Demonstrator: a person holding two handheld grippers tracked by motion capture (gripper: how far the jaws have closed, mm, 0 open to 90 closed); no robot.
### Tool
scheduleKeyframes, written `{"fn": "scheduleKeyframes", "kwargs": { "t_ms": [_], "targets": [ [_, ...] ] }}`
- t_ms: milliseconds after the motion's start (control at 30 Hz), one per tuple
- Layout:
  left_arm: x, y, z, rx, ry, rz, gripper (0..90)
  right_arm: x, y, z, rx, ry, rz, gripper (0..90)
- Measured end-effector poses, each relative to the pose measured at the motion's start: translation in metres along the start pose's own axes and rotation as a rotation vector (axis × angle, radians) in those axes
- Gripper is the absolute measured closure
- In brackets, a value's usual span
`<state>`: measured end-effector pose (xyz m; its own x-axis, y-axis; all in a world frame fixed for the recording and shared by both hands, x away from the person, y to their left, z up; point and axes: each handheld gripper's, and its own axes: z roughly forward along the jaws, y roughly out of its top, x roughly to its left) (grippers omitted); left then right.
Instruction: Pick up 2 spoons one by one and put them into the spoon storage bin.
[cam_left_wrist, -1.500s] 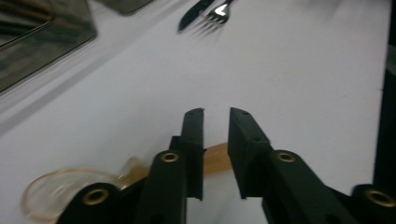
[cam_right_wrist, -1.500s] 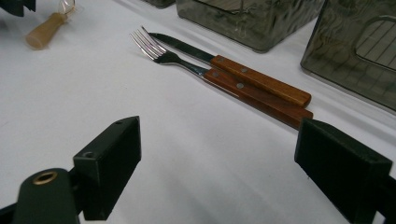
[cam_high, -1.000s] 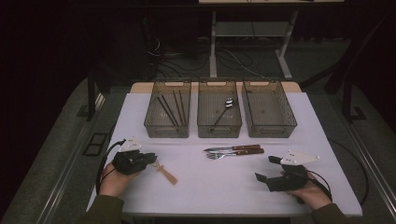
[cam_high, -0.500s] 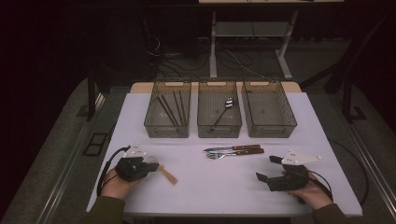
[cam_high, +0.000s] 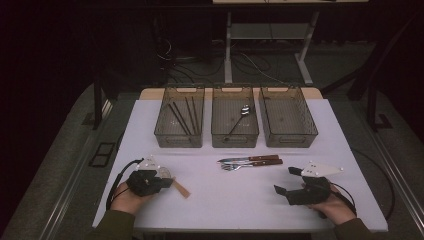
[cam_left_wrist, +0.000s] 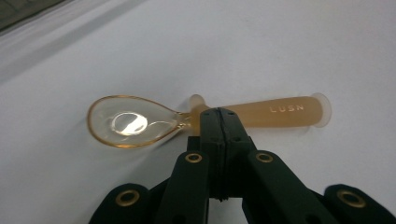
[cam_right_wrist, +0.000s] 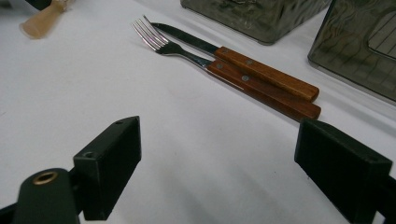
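Observation:
A translucent amber spoon (cam_left_wrist: 126, 123) with a stubby handle lies flat on the white table (cam_high: 240, 200). My left gripper (cam_left_wrist: 219, 114) is shut, its jaws pressed together, with the tips right at the spoon's neck; nothing shows between them. From above, the left gripper (cam_high: 169, 181) sits at the near left, the spoon (cam_high: 181, 190) poking out to its right. My right gripper (cam_high: 287, 181) rests at the near right, wide open and empty. In its own view the right gripper (cam_right_wrist: 252, 158) faces a wood-handled fork (cam_right_wrist: 154, 39) and knife (cam_right_wrist: 261, 70) lying side by side.
Three clear bins stand in a row at the back: the left bin (cam_high: 159, 131) holds dark sticks, the middle bin (cam_high: 215, 131) holds a metal spoon (cam_high: 244, 111), the right bin (cam_high: 312, 131) looks empty. The knife (cam_high: 250, 159) and fork (cam_high: 252, 163) lie mid-table.
My left hand and gripper have drawn slightly toward the near edge and closer to the spoon. The spoon, the cutlery and the right gripper have stayed put.

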<state>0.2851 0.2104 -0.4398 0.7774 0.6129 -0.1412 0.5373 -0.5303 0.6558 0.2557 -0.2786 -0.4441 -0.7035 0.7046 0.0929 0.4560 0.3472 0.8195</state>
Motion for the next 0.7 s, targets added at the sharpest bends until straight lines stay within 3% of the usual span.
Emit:
{"fn": "scheduleKeyframes", "kwargs": {
  "t_ms": [233, 700],
  "targets": [
    [-0.0039, 0.0024, 0.0022, 0.012, -0.014, 0.014, 89.9, 0.0000, -0.0001, 0.0000, 0.001, 0.000, 0.000, 14.3],
    [-0.0049, 0.0036, 0.0030, -0.012, -0.029, -0.005, 89.8, 0.0003, 0.0000, 0.0008, 0.001, -0.002, -0.003, 14.3]
  ]
}}
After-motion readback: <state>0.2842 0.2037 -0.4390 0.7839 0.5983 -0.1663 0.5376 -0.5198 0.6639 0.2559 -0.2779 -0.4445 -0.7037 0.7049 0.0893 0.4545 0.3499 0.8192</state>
